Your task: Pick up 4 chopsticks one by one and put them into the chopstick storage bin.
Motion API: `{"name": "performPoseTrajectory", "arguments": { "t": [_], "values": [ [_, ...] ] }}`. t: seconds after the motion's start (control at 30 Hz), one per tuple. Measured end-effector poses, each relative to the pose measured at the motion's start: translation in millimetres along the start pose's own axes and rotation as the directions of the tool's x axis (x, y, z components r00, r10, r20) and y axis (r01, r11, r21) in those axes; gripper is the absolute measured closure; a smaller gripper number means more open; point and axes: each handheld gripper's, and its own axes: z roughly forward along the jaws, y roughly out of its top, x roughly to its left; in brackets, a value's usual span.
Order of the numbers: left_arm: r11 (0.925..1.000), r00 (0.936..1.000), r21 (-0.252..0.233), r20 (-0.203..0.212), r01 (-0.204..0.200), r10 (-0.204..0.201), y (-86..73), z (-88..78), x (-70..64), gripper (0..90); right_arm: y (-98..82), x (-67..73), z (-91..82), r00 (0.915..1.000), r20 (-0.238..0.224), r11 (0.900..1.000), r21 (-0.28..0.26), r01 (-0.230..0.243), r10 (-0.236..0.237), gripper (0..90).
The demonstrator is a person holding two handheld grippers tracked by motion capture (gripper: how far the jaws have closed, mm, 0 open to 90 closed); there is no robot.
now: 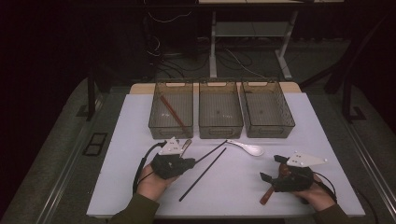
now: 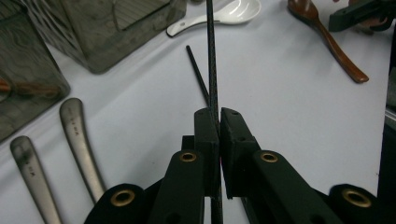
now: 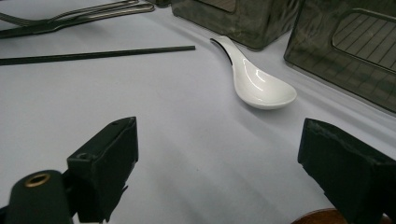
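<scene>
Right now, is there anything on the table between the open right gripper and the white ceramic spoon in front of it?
Nothing visible stands between them. The right gripper has its jaws wide apart, and bare table lies between it and the white ceramic spoon. The loose black chopstick lies farther off to the side, outside that path.

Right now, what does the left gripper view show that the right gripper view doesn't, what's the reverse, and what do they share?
Left gripper view: the left gripper, its fingers shut on a thin black chopstick, and the long handle of the brown wooden spoon.
Right gripper view: the right gripper, its fingers wide open over the white table, with nothing between them.
Both: the white ceramic spoon, a second black chopstick lying flat, the smoky translucent bins and grey metal cutlery.
</scene>
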Motion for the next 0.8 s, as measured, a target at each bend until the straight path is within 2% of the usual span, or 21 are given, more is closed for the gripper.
{"name": "performPoseTrajectory", "arguments": {
  "t": [0.17,0.43,0.8],
  "values": [
    [0.9997,0.9999,-0.019,0.006,-0.014,0.015,5.0,-5.1,3.8,85.4,-0.2,0.1,0.0,1.0,0.003,1.0,0.0,0.003,-0.003,11.8],
    [0.9983,0.9999,-0.058,0.005,-0.012,0.012,10.8,-13.4,9.3,85.4,-0.2,-1.2,-0.5,1.0,0.006,1.0,-0.005,-0.001,0.001,11.9],
    [0.9963,0.9998,-0.085,-0.021,-0.01,0.008,18.8,-18.2,21.8,85.4,-0.2,-1.4,-1.7,0.9999,0.01,1.0,-0.008,-0.006,0.006,11.9]
  ]
}}
